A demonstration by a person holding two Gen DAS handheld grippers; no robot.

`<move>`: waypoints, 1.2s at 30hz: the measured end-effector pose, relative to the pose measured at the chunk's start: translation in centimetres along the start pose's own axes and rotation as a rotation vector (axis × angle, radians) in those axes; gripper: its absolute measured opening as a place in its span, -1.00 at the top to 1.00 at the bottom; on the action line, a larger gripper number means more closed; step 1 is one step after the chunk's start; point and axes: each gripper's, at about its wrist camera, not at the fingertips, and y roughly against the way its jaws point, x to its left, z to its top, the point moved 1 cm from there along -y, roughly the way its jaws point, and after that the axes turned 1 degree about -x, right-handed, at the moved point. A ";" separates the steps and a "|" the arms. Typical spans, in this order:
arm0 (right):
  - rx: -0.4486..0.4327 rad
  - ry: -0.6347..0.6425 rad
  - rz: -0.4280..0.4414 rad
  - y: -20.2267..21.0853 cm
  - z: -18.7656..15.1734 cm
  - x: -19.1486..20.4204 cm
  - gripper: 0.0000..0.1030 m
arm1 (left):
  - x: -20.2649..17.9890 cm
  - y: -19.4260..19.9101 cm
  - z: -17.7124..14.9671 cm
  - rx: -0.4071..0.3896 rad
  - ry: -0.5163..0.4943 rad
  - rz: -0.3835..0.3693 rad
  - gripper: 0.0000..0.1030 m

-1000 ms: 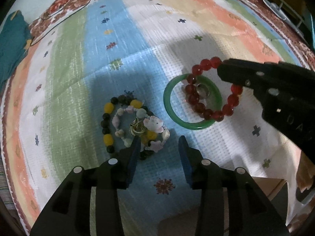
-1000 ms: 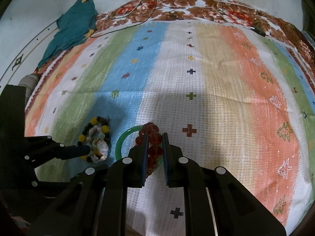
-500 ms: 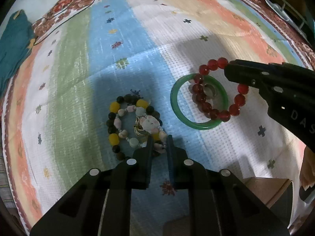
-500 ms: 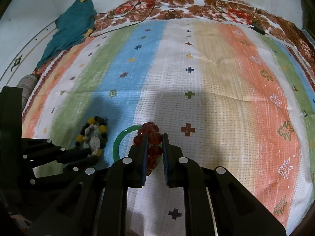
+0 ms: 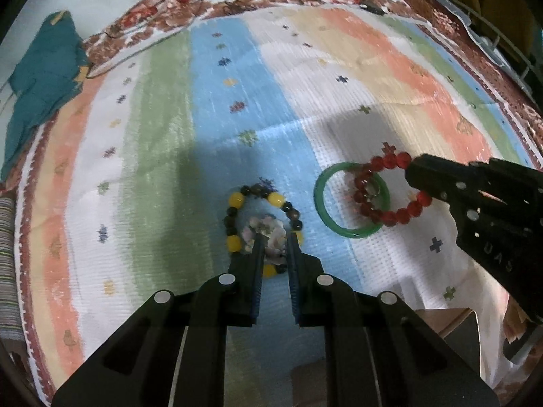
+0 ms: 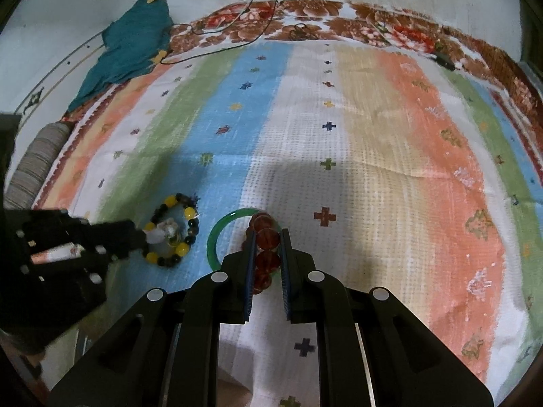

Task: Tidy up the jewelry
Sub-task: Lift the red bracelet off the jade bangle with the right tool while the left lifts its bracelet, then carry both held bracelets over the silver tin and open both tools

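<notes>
My left gripper [image 5: 274, 240] is shut on a pale pink flower-bead bracelet [image 5: 268, 230], which lies inside a yellow-and-black bead bracelet [image 5: 237, 200] on the striped cloth. My right gripper [image 6: 266, 237] is shut on a red bead bracelet [image 6: 266, 237]; in the left wrist view that red bracelet [image 5: 390, 217] overlaps a green bangle [image 5: 325, 217] with a small ring [image 5: 373, 188] inside it. The right gripper [image 5: 412, 169] enters from the right there. The left gripper [image 6: 142, 237] shows at the left of the right wrist view.
A teal cloth [image 6: 129, 44] lies at the far left edge of the striped cloth [image 6: 373, 135]. A black cable [image 6: 237, 34] runs along the far border. A cardboard box [image 5: 448, 325] sits at the near right. A striped roll [image 6: 37, 159] lies at the left.
My left gripper closed from open and moved forward onto the pale flower-bead bracelet. My right gripper stayed shut on the red bracelet, nearly still.
</notes>
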 end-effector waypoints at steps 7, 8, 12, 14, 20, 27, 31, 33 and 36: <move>-0.020 0.036 -0.022 1.6 -0.3 0.7 0.72 | 0.8 2.2 0.1 -0.050 0.030 0.009 0.75; -0.025 0.033 -0.022 1.9 -0.5 0.7 0.72 | 0.9 2.5 0.1 -0.056 0.032 0.007 0.75; -0.031 0.030 -0.025 2.6 -1.1 0.8 0.72 | 0.8 3.7 -0.1 -0.080 0.040 0.014 0.75; -0.035 0.026 -0.026 3.0 -1.5 0.8 0.72 | 0.8 4.1 -0.3 -0.083 0.048 0.006 0.75; -0.066 0.018 -0.030 4.8 -2.0 0.8 0.72 | 0.2 5.9 -0.6 -0.123 0.049 0.008 0.75; -0.149 0.015 -0.041 8.1 -1.9 1.0 0.72 | -0.5 8.3 -1.2 -0.208 0.072 0.016 0.75; -0.176 0.017 -0.041 9.3 -2.2 1.1 0.72 | -1.0 9.4 -1.7 -0.233 0.077 0.003 0.75; -0.188 0.023 -0.045 9.8 -2.5 1.3 0.72 | -1.3 10.0 -2.1 -0.249 0.075 0.001 0.75; -0.204 0.028 -0.043 10.5 -2.9 1.6 0.72 | -1.7 11.0 -2.6 -0.275 0.067 -0.001 0.75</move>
